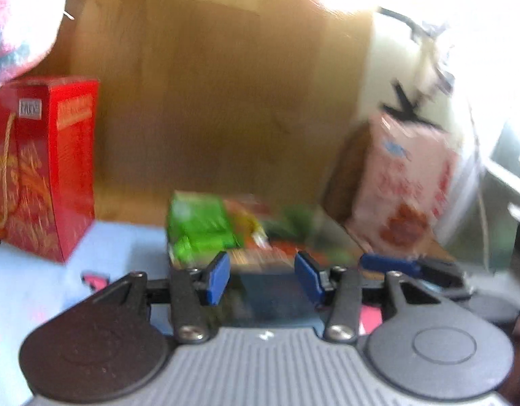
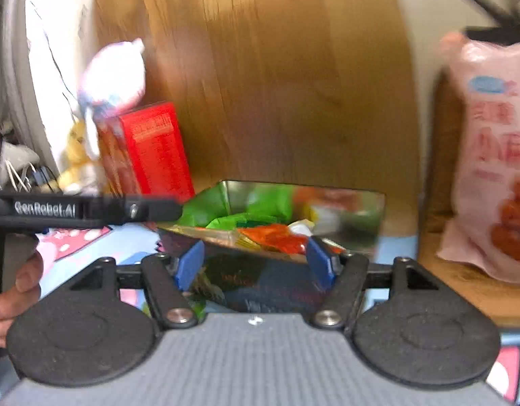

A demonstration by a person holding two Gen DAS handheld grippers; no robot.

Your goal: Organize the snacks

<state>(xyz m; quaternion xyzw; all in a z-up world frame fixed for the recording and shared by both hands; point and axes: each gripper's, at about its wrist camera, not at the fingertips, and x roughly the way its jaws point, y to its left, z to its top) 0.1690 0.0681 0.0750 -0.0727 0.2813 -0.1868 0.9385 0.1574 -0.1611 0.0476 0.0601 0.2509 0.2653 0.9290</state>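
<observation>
A wooden panel (image 2: 276, 77) is seen upright at the back of the scene, filling most of both views. Below it, a tabletop (image 1: 124, 243) covered with a pale blue patterned cloth is shown.

To the right, a large pink snack bag (image 2: 493, 155) is stood upright on a bare wooden part of the surface, well apart from the rest. On the opposite side, a red box (image 2: 155, 149) with gold print is stood upright against the panel, and a pink and blue plush toy (image 1: 19, 23) is perched on its top.

Between the box and the bag, a shiny metal tin (image 2: 354, 213) is placed close to the panel. It is filled with small snack packets: green packets (image 2: 246, 209) toward the back and left, orange packets (image 2: 276, 237) toward the front. Much of this is blurred, so the individual packets cannot be counted.

The right gripper (image 2: 256, 264) is held just in front of the tin's near edge, its blue fingers (image 2: 190, 265) set apart with nothing between them; whether they touch the tin cannot be told. The left gripper (image 1: 265, 275) is held at the tin's left side, its blue fingers (image 1: 219, 277) likewise spread and clamped on nothing. In the right wrist view, its black body is seen entering from the left, gripped by a hand (image 2: 13, 291).
</observation>
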